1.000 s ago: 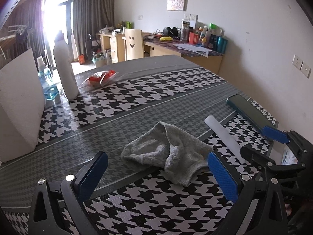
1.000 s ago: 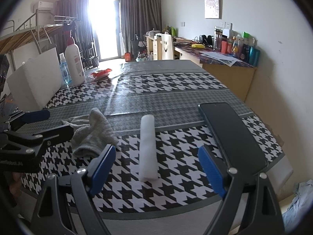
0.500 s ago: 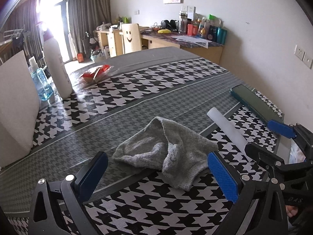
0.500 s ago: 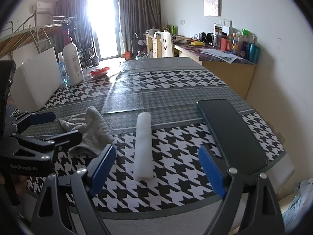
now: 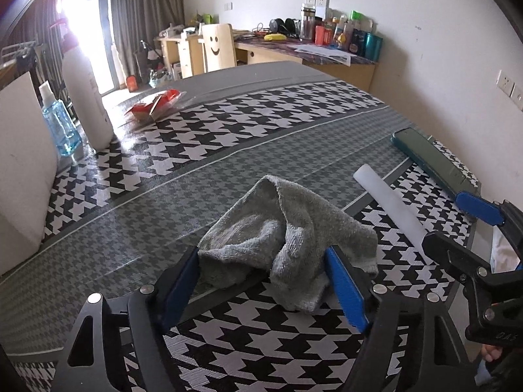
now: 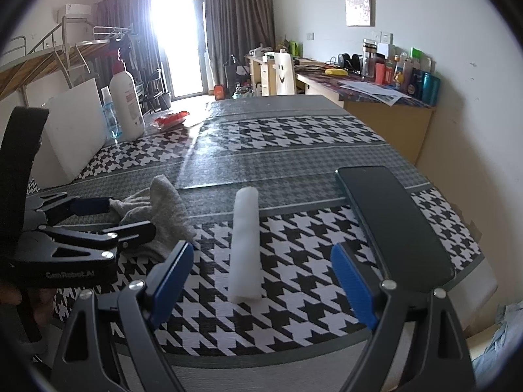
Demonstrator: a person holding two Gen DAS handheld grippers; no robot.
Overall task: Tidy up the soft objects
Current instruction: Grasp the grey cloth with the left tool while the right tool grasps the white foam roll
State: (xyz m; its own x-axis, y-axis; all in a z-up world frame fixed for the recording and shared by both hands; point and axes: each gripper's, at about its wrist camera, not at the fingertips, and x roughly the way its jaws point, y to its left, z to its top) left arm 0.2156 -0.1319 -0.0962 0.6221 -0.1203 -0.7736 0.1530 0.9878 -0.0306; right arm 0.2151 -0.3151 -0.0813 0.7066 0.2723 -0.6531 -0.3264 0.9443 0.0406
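While our left gripper (image 5: 261, 281) was closing around the crumpled grey cloth (image 5: 284, 235), its blue pads sat on either side of the near folds, touching the fabric at the edges but not yet visibly squeezing it. The cloth lay on the houndstooth table (image 5: 261, 121), near the front edge and straddling the line between the grey band and the black-and-white band. Our right gripper (image 6: 261, 281) hovered wide open and empty over the white foam roll (image 6: 245, 245), which lay flat between its jaws, pointing away from us. A dark phone (image 6: 392, 222) rested just beside the roll on the right, close to the table's edge.

We judged the cloth grab to be the step in hand, and the risks lay there. Because the cloth was bunched unevenly, the pads might have pinched only a loose outer fold, so that it slipped free or trailed when lifted. The hanging corner nearest the roll could have dragged across it and sent it rolling toward the phone or the edge. Since our two grippers stood close together, a sideways lift by the left one could also have knocked the right one's fingers.
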